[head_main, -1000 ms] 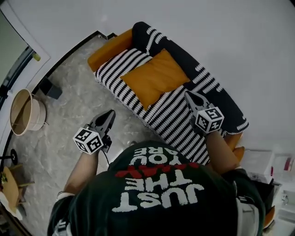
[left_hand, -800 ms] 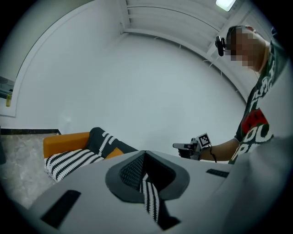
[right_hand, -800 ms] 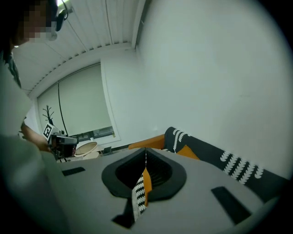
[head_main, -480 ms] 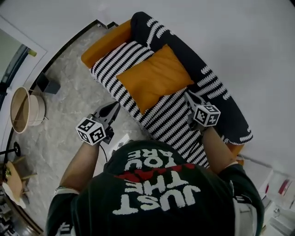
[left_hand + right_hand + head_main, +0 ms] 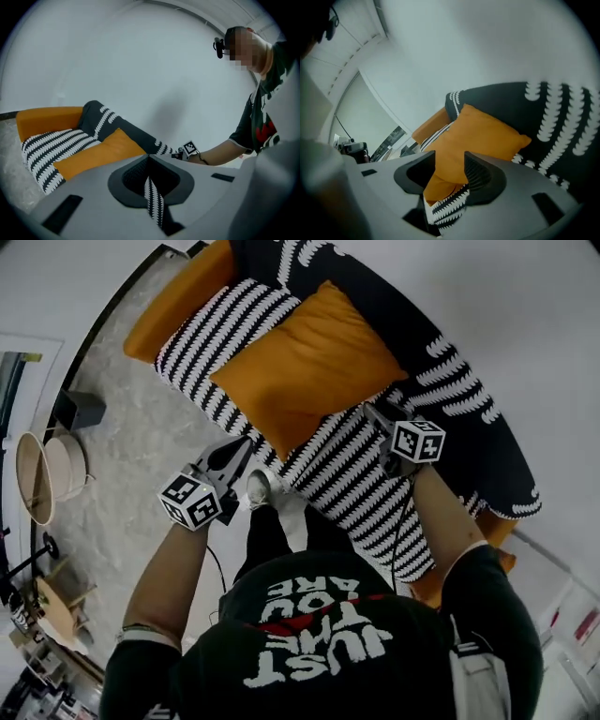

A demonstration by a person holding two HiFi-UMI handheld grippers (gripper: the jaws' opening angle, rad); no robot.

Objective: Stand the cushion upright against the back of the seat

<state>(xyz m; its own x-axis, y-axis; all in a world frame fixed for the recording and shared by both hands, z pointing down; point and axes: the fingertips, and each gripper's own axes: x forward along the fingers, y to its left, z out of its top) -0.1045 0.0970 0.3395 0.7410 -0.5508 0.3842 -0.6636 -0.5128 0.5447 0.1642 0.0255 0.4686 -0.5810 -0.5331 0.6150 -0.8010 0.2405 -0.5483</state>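
The cushion (image 5: 305,362) lay flat on the striped seat (image 5: 361,488), upper centre, and the right gripper (image 5: 449,157), jaws just opening partway with the cushion's corner between them ungripped, risked nipping only loose cover and dropping it, while the left gripper (image 5: 246,442) hung shut.

Orange cushion (image 5: 305,367) lies seemingly flat on the striped seat (image 5: 352,474).
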